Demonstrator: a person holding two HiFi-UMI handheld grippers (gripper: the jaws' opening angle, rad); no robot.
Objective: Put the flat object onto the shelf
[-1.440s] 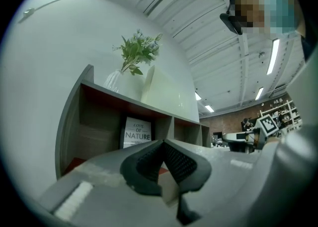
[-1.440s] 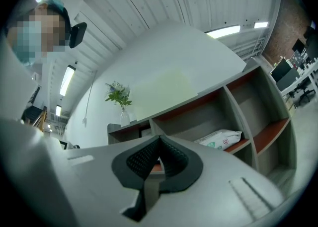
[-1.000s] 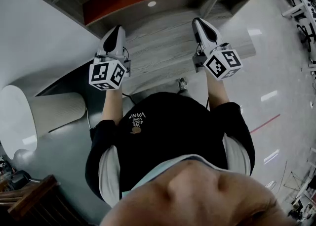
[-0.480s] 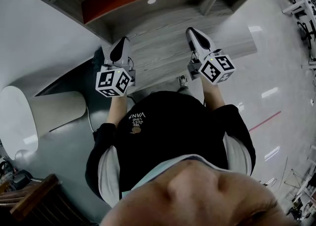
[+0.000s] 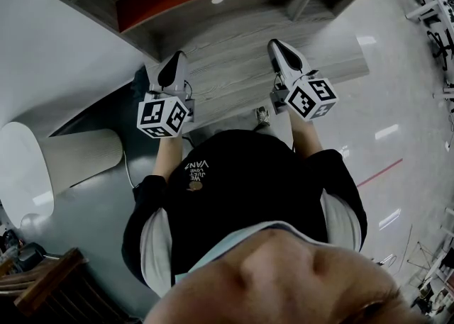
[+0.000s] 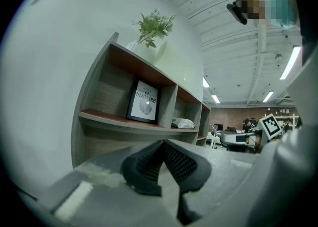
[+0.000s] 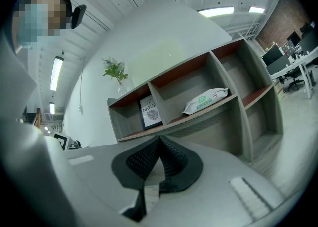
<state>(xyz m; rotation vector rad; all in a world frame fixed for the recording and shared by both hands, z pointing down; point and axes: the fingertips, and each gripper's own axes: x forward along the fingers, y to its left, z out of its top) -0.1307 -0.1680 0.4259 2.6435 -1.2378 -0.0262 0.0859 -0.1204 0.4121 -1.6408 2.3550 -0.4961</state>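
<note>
Grey wood bench (image 5: 234, 71) below shelf (image 5: 163, 3); left gripper (image 6: 161, 144), right gripper (image 7: 158, 140) jaws clenched, empty. Framed print (image 6: 144, 102) probably light, stiff, fragile; best pinched at frame edges.

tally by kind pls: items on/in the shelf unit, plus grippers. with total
Framed print: 1
Wipes pack: 1
Plant: 1
Grippers: 2 (left gripper, right gripper, both shut, nothing held)
Total: 5
</note>
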